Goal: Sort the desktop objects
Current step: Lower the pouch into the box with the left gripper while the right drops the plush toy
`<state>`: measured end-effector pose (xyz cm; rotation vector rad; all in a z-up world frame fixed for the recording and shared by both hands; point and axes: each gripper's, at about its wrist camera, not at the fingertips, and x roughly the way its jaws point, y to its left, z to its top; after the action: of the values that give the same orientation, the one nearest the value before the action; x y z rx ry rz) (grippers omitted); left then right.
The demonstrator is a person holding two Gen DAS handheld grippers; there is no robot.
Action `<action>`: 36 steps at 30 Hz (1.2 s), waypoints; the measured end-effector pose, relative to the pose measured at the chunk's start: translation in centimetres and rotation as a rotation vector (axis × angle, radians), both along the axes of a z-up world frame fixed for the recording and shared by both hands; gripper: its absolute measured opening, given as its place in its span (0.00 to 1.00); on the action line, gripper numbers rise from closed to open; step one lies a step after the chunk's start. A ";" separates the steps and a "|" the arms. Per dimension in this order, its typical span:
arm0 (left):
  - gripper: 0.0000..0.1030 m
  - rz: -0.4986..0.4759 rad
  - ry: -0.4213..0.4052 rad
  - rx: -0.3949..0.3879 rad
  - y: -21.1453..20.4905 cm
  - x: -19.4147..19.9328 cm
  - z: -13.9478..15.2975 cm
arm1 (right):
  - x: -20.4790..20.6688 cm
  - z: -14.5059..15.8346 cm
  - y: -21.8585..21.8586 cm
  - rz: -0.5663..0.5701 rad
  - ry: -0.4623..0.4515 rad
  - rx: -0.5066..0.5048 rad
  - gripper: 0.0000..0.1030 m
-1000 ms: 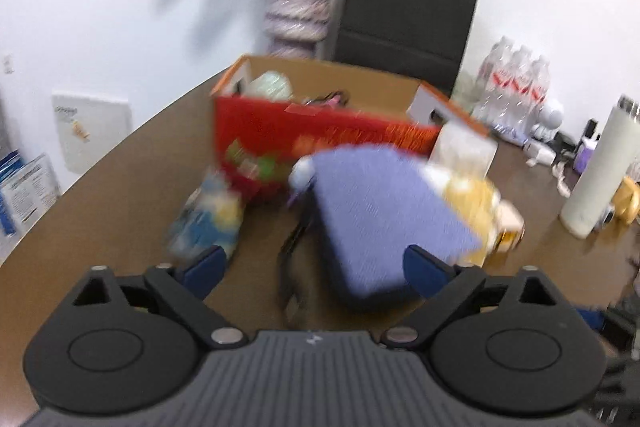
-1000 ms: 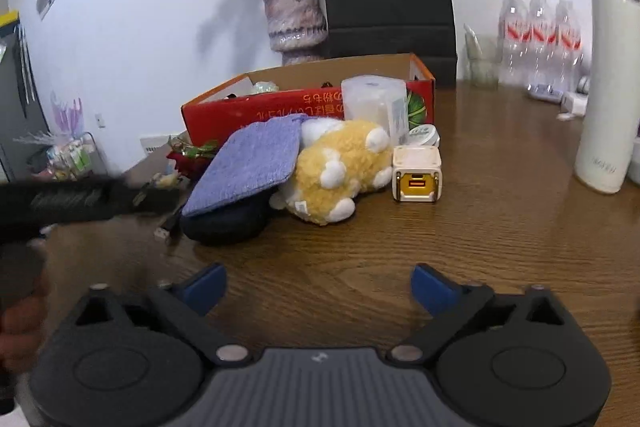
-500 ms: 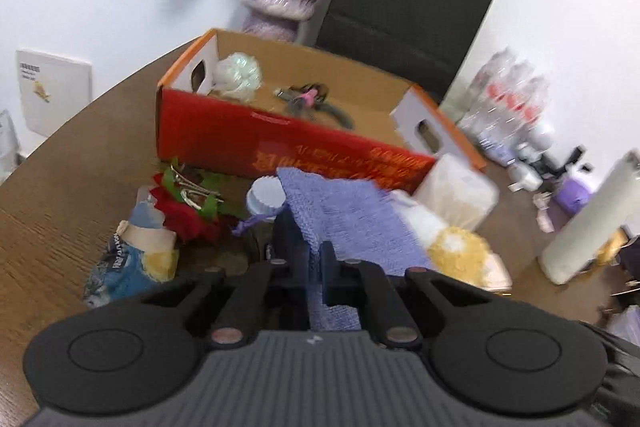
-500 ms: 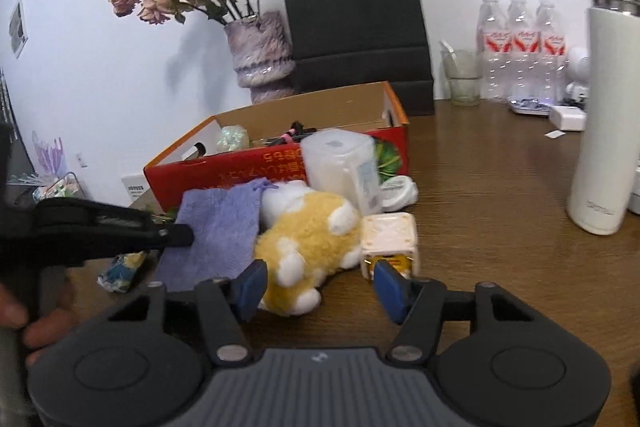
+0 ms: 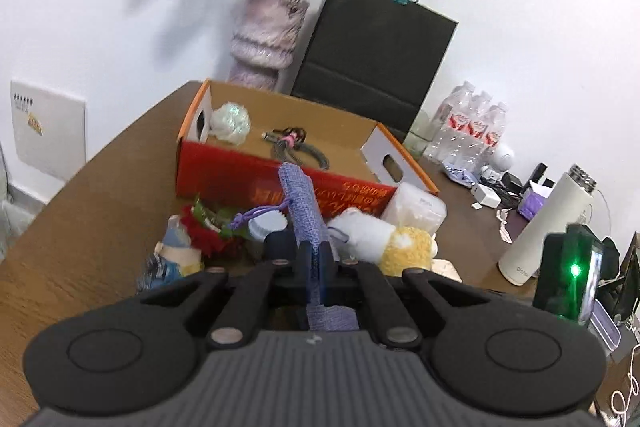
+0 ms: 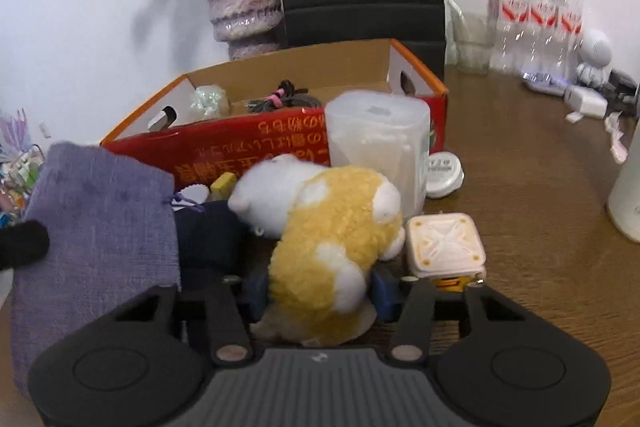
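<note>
Straddling plush toy (image 6: 336,247): right fingers (image 6: 384,291), closing.

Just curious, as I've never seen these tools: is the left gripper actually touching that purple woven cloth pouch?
Touching. In the left wrist view the left gripper is shut on the purple woven cloth pouch, with fabric pinched between its dark fingers.

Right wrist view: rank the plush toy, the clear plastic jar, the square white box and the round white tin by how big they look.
1. Plush toy, though nearest the camera.
2. Clear plastic jar.
3. Square white box.
4. Round white tin, partly hidden behind the jar.
</note>
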<state>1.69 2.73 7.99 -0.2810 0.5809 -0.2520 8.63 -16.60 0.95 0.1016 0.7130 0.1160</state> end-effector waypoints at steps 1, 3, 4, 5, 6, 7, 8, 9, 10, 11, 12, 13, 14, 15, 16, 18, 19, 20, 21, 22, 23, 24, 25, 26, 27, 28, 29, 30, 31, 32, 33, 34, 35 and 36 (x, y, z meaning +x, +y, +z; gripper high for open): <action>0.04 -0.012 -0.011 -0.013 0.1 -0.1 0.5 | -0.6 0.4 0.1 0.009 -0.025 -0.022 0.42; 0.03 -0.054 -0.024 -0.050 0.0 0.5 1.4 | -1.8 1.6 -0.4 0.023 -0.058 -0.008 0.41; 0.03 -0.087 -0.034 -0.077 0.0 1.2 2.1 | -2.3 2.3 -0.9 0.026 -0.072 0.013 0.41; 0.03 -0.104 -0.042 -0.088 -0.1 1.8 2.6 | -2.6 2.9 -1.2 0.025 -0.090 0.028 0.41; 0.03 -0.122 -0.058 -0.085 -0.4 2.5 3.5 | -2.8 3.8 -1.6 0.022 -0.112 0.034 0.41; 0.03 -0.137 -0.080 -0.084 -0.7 3.1 4.3 | -2.8 4.6 -1.9 0.021 -0.127 0.032 0.41; 0.03 -0.154 -0.102 -0.085 -1.0 3.7 5.2 | -2.7 5.4 -2.1 0.028 -0.143 0.027 0.41; 0.03 -0.174 -0.123 -0.088 -1.2 4.5 6.1 | -2.5 6.4 -2.4 0.038 -0.167 0.026 0.41; 0.03 -0.191 -0.147 -0.087 -1.4 5.6 7.2 | -2.1 7.1 -2.5 0.040 -0.188 0.026 0.41; 0.03 -0.198 -0.167 -0.075 -1.6 6.7 8.0 | -1.3 7.9 -2.7 0.049 -0.204 0.015 0.41; 0.03 -0.189 -0.180 -0.061 -1.9 7.9 8.8 | -0.2 8.8 -2.7 0.058 -0.219 -0.004 0.42; 0.03 -0.185 -0.185 -0.042 -2.2 9.6 9.4 | 1.1 9.6 -2.8 0.061 -0.237 -0.024 0.42; 0.03 -0.176 -0.182 -0.027 -2.5 11.0 9.8 | 2.6 10.4 -2.8 0.066 -0.247 -0.043 0.42; 0.03 -0.160 -0.169 -0.014 -2.6 12.7 9.9 | 4.4 11.0 -2.8 0.075 -0.246 -0.057 0.42; 0.03 -0.169 -0.148 -0.003 -2.8 14.7 9.9 | 6.7 11.5 -2.9 0.089 -0.234 -0.057 0.42; 0.03 -0.150 -0.090 0.011 -2.7 18.7 9.0 | 10.7 12.0 -2.7 0.124 -0.184 -0.047 0.42; 0.03 -0.137 -0.054 0.033 -2.8 21.1 8.2 | 13.3 12.0 -2.6 0.140 -0.146 -0.041 0.42; 0.03 -0.109 -0.020 0.040 -2.6 23.0 7.4 | 15.3 11.7 -2.2 0.152 -0.115 -0.055 0.42; 0.03 -0.090 0.025 0.045 -2.5 25.3 6.3 | 17.5 11.3 -2.1 0.158 -0.085 -0.075 0.42; 0.03 -0.089 0.058 0.057 -2.2 27.2 5.2 | 19.5 10.6 -1.9 0.155 -0.060 -0.099 0.42; 0.03 -0.071 0.091 0.072 -2.0 28.8 4.2 | 21.4 9.9 -1.7 0.151 -0.029 -0.123 0.42; 0.03 -0.066 0.129 0.095 -1.8 30.2 3.1 | 22.9 9.3 -1.5 0.142 -0.003 -0.133 0.42; 0.03 -0.047 0.167 0.122 -1.5 31.8 1.9 | 24.8 8.4 -1.4 0.137 0.035 -0.140 0.42; 0.03 -0.017 0.191 0.144 -1.1 32.8 0.9 | 25.9 7.7 -1.3 0.145 0.065 -0.145 0.42; 0.03 -0.008 0.217 0.178 -0.9 33.8 0.0 | 27.1 6.9 -1.2 0.145 0.090 -0.149 0.43; 0.03 0.003 0.243 0.233 -0.8 34.6 -1.0 | 28.0 6.2 -0.9 0.147 0.113 -0.171 0.43; 0.04 0.011 0.265 0.269 -0.7 35.1 -1.7 | 28.6 5.5 -0.6 0.158 0.128 -0.204 0.43; 0.05 0.006 0.294 0.300 -0.8 35.4 -2.4 | 29.1 5.0 -0.2 0.164 0.142 -0.234 0.43; 0.06 0.006 0.316 0.323 -0.9 35.6 -3.1 | 29.7 4.3 0.2 0.162 0.170 -0.267 0.44; 0.09 0.002 0.319 0.332 -0.9 35.7 -3.4 | 30.3 3.7 0.5 0.157 0.195 -0.299 0.46; 0.13 -0.017 0.321 0.346 -1.2 35.7 -3.4 | 30.4 3.2 0.8 0.148 0.206 -0.321 0.47; 0.19 -0.033 0.321 0.354 -1.4 35.6 -3.2 | 30.8 2.7 0.9 0.137 0.221 -0.354 0.47; 0.43 -0.050 0.319 0.355 -1.7 35.5 -2.8 | 31.1 2.5 1.1 0.139 0.236 -0.371 0.49; 0.62 -0.057 0.311 0.350 -1.9 35.6 -2.4 | 31.4 2.6 1.1 0.145 0.247 -0.379 0.50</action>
<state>37.26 0.88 5.62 0.0374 0.9282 -0.1583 39.99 -15.48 3.50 -0.3032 0.9776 0.1057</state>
